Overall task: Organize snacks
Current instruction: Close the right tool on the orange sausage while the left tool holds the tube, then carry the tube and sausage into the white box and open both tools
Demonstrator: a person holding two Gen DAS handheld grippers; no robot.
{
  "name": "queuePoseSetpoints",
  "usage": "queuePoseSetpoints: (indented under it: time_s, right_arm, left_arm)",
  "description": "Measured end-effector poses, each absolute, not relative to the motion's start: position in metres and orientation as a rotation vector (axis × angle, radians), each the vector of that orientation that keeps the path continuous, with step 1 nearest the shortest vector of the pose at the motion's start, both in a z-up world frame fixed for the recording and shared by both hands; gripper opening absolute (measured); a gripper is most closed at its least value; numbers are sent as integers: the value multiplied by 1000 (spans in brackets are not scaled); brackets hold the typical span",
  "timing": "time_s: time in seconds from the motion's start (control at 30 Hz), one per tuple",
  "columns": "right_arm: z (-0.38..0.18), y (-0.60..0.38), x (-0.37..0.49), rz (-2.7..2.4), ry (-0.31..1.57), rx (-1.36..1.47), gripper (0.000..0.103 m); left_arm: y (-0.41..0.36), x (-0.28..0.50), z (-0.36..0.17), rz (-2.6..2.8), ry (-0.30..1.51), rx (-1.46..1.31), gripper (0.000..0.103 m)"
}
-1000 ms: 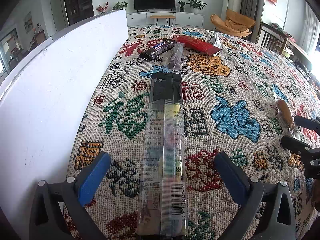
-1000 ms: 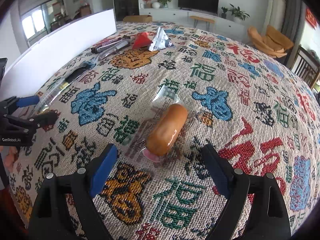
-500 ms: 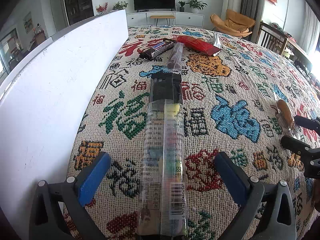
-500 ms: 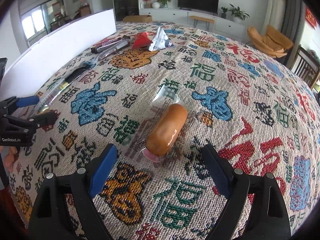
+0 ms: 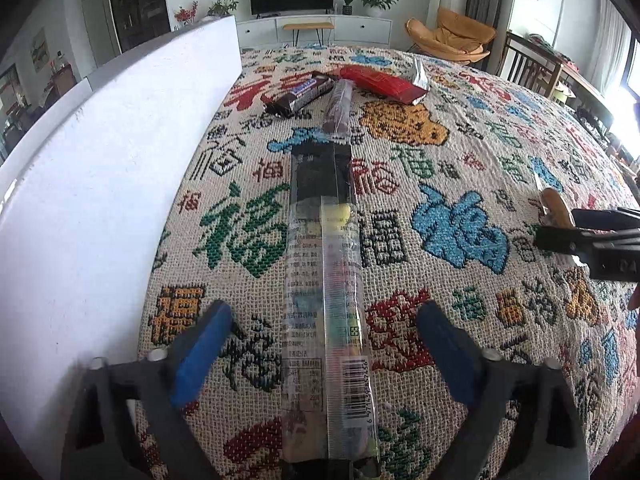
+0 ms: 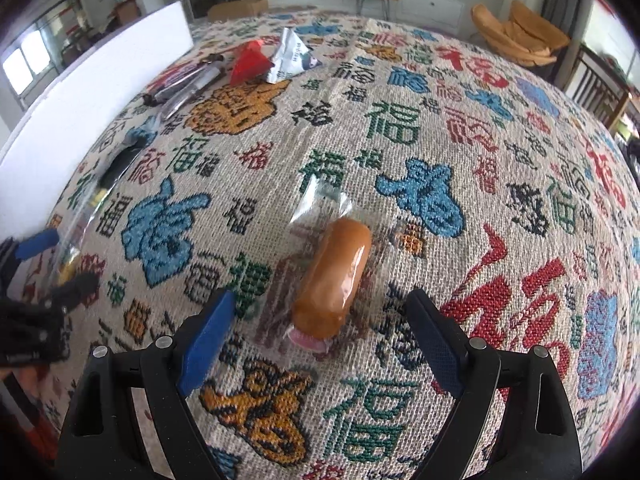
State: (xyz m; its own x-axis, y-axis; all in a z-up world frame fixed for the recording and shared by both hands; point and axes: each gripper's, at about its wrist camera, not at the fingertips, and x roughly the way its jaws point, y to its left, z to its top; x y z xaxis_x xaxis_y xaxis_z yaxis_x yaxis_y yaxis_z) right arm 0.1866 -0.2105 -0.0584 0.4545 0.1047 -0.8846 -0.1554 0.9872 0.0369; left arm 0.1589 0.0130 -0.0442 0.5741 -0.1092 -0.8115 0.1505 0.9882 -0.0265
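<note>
A long clear-wrapped snack pack [image 5: 324, 280] lies on the patterned cloth, running away from my open left gripper [image 5: 320, 344], which straddles its near end. A wrapped orange-brown sausage bun [image 6: 336, 276] lies between the fingers of my open right gripper [image 6: 320, 332]; it also shows at the right of the left wrist view [image 5: 554, 208]. Farther back lie a dark chocolate bar [image 5: 300, 92], a thin dark stick snack [image 5: 338, 108], a red packet [image 5: 380, 84] and a silver packet [image 6: 292, 56].
A white board [image 5: 100, 184] stands upright along the left edge of the table. The patterned tablecloth [image 6: 460, 128] covers the whole table. Chairs [image 5: 452, 36] and a TV cabinet stand beyond the far edge.
Both grippers have tilted and shifted slightly forward over their snacks. The snacks have not moved and both grippers stay open.
</note>
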Motion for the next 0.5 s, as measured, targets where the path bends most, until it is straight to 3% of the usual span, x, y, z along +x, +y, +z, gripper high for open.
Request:
queuePoseSetpoints:
  time_s: [0.03, 0.07, 0.2, 0.5]
  right_arm:
    - [-57, -211, 193, 144, 1094, -30, 69]
    - [-54, -212, 196, 111, 1081, -35, 52]
    - [-49, -220, 193, 130, 1081, 30, 44]
    - [0, -228, 164, 235, 1021, 222, 44]
  left_arm:
    - [15, 157, -40, -157, 932, 38, 26]
    - [18, 156, -37, -173, 938, 12, 21]
    - [38, 143, -24, -267, 902, -160, 20]
    - [72, 115, 56, -386, 743, -402, 20]
